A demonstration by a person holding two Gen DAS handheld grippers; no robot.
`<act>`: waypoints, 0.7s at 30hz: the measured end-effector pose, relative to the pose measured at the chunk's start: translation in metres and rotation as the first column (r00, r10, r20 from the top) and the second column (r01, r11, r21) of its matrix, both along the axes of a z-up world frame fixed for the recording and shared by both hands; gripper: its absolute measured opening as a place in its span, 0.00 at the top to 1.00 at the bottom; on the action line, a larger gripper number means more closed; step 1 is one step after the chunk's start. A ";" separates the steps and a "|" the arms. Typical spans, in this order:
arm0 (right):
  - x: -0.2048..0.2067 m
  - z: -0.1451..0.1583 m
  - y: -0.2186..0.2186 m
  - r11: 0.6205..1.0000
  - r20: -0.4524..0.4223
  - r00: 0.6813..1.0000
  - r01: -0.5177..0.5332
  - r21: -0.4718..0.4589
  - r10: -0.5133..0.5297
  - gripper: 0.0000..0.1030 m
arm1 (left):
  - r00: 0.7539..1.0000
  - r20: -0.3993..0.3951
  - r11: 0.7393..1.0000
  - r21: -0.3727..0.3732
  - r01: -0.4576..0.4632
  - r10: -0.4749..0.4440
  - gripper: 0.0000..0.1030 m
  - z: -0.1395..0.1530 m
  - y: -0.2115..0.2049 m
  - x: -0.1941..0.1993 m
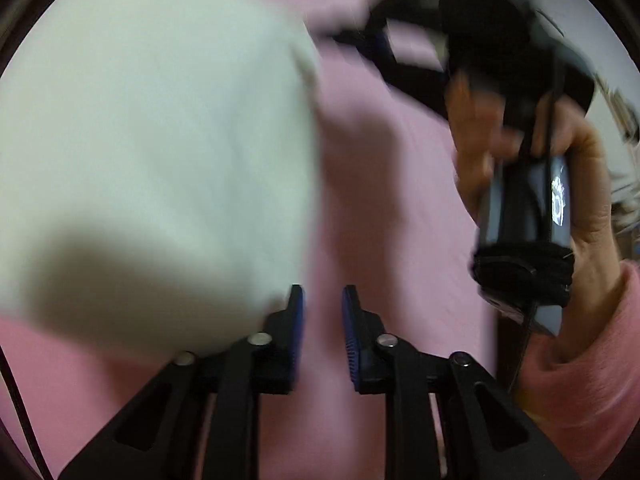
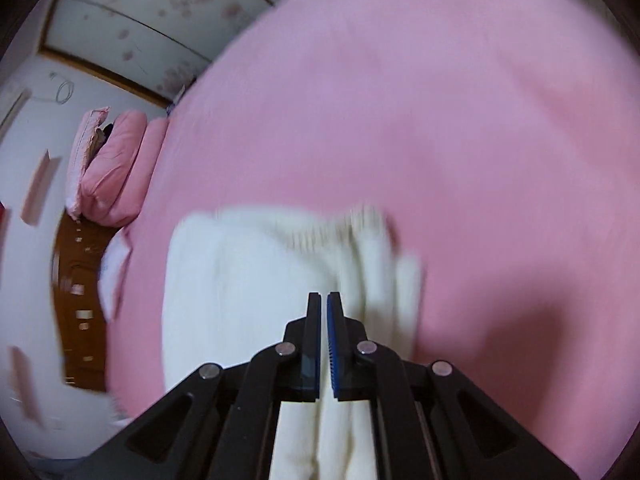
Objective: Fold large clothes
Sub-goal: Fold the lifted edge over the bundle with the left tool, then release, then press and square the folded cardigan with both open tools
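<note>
White knit garment point(image 2: 248, 280), soft and thick with a ribbed band along its far edge, lies folded into a rough rectangle on the smooth pink bed sheet point(image 2: 440, 120). Above it, the right gripper point(image 2: 324, 300) has its blue ridged pads nearly together, nothing between them. The left gripper point(image 1: 322, 294) stands slightly open and empty just beside the garment's edge. Plump pink pillows point(image 2: 116, 168) sit against the headboard.

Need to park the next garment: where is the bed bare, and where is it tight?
Bare pink bedspread stretches beyond and right of the white garment; in the left wrist view, a pink strip runs between the garment and the right hand-held gripper. Crowded: pillows at the far left edge.
</note>
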State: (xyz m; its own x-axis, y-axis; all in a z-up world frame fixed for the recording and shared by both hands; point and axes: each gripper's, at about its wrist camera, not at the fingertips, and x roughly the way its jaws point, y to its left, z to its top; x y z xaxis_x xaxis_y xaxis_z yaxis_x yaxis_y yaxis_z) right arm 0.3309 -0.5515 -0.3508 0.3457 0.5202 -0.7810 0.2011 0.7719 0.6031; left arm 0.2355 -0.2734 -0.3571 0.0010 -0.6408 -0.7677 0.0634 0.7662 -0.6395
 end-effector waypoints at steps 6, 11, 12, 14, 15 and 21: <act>-0.031 -0.018 0.041 0.991 -0.032 0.995 -0.093 0.094 0.096 0.69 | 0.999 0.030 0.995 0.102 0.020 -0.024 0.82 0.001 -0.005 -0.034; -0.018 -0.031 0.103 0.980 -0.057 0.993 -0.095 0.176 0.107 0.58 | 0.999 0.020 0.987 0.154 0.042 -0.046 0.63 0.006 0.014 -0.039; -0.009 -0.034 0.121 0.982 -0.057 0.991 -0.107 0.159 0.117 0.58 | 0.999 0.020 0.985 0.166 0.038 -0.041 0.60 0.008 0.019 -0.039; -0.006 -0.030 0.131 0.986 -0.058 0.991 -0.112 0.124 0.120 0.58 | 1.000 0.004 0.983 0.185 0.007 -0.008 0.58 0.012 0.028 -0.038; -0.004 -0.027 0.135 0.988 -0.054 0.993 -0.102 0.114 0.109 0.58 | 1.000 -0.006 0.979 0.206 -0.008 0.009 0.58 0.014 0.032 -0.038; -0.021 -0.003 0.136 0.995 0.056 0.998 -0.040 0.086 0.036 0.91 | 0.999 0.039 0.971 0.235 -0.034 0.025 0.51 0.055 0.054 -0.046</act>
State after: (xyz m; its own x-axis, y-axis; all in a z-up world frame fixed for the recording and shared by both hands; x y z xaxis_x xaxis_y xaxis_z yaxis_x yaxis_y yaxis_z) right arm 0.3100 -0.4159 -0.3536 0.3653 0.5990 -0.7126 0.1376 0.7224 0.6777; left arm 0.1899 -0.2199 -0.3018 0.0473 -0.4416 -0.8960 0.0580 0.8967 -0.4389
